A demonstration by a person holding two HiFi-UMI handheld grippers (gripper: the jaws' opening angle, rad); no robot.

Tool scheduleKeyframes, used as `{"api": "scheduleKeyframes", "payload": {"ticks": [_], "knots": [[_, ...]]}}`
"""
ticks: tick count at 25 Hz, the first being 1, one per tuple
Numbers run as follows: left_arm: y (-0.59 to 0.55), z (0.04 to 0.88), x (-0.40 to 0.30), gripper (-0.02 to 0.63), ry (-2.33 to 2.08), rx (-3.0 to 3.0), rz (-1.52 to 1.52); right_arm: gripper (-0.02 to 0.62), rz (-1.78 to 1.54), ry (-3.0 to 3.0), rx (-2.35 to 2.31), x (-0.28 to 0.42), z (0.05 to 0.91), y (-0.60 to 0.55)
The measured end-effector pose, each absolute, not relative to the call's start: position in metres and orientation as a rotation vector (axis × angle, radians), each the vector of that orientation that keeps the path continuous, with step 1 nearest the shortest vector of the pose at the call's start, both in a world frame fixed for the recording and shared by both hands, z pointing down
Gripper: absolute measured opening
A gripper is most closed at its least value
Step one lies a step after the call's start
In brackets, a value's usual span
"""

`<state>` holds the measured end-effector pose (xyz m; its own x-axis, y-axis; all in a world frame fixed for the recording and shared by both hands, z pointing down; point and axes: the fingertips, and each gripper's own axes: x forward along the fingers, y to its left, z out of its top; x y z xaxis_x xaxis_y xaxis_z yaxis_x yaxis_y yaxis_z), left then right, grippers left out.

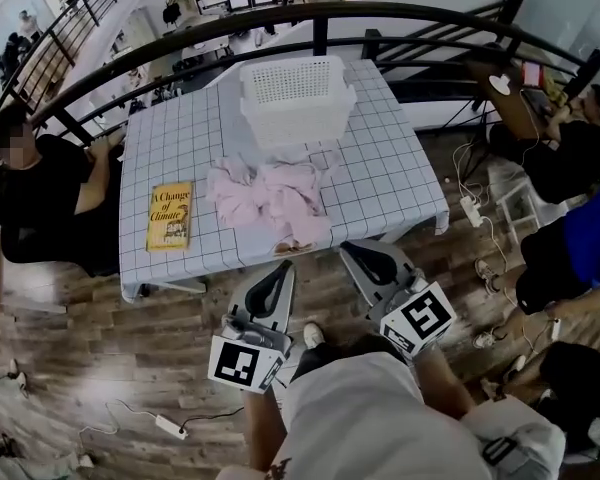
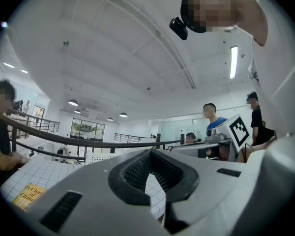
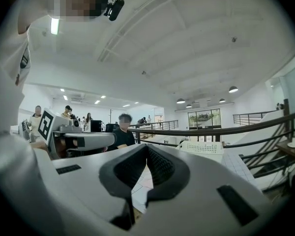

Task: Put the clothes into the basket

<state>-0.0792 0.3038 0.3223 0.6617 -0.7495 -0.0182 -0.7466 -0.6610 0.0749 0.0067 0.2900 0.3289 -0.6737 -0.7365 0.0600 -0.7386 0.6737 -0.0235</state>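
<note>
Person: white top [image 1: 380, 418] fills the bottom of the head view, with both arms stretched forward towards the worktop.
Left gripper [image 1: 283, 265]: jaws closed tip to tip with nothing between them. It is held level over the wooden floor, just short of the worktop's near edge, and points at the clothes.
Left gripper, own view [image 2: 150, 151]: the ribbed pads meet at the tips, and only checked cloth shows through the hollow behind them.
Right gripper [image 1: 348, 248]: jaws closed and empty. It is beside the left gripper, and its tips are at the worktop's near edge.
Right gripper, own view [image 3: 146, 146]: the tips are pressed together and grip nothing.
Worktop [image 1: 380, 168]: a square table under a white cloth with a dark grid, standing against a curved black railing [image 1: 320, 13].
Clothes [image 1: 275, 198]: a crumpled pale pink heap lying on the cloth from the middle towards the near edge, outside the basket. The heap's far side reaches up to the basket's foot.
Basket [image 1: 295, 98]: white, perforated and upright at the far edge of the worktop, beyond the clothes. It also shows past the right gripper's jaws [image 3: 206, 147].
Book [image 1: 170, 215]: yellow cover, flat on the worktop to the left of the clothes and apart from them. It also shows low in the left gripper view [image 2: 29, 194].
Onlooker [image 1: 40, 198]: in a black top, seated at the worktop's left side.
Floor: wood planks, with a white power strip [image 1: 170, 426] and its cord lying to the left of the person.
</note>
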Motion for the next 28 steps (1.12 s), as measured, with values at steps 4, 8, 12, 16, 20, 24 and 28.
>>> {"api": "scheduleKeyframes", "payload": {"ticks": [4, 8, 12, 16, 20, 24, 28], "knots": [[0.287, 0.325, -0.083, 0.002, -1.241, 2.811, -0.078, 0.016, 0.073, -2.808, 1.272, 0.005, 0.332, 0.275], [0.267, 0.327, -0.081, 0.002, -1.223, 2.812, -0.08, 0.016, 0.084, -2.794, 1.286, 0.006, 0.335, 0.256], [0.243, 0.328, -0.076, 0.002, -1.224, 2.808, -0.073, 0.015, 0.096, -2.791, 1.284, 0.012, 0.338, 0.232], [0.219, 0.33, -0.069, 0.002, -1.235, 2.801, -0.064, 0.016, 0.099, -2.799, 1.265, 0.017, 0.339, 0.207], [0.197, 0.331, -0.062, 0.002, -1.255, 2.793, -0.056, 0.016, 0.097, -2.812, 1.234, 0.02, 0.342, 0.183], [0.178, 0.333, -0.055, 0.002, -1.272, 2.77, -0.014, 0.017, 0.101, -2.831, 1.198, 0.025, 0.342, 0.16], [0.161, 0.333, -0.046, 0.002, -1.301, 2.742, 0.017, 0.016, 0.114, -2.853, 1.17, 0.034, 0.343, 0.141]]}}
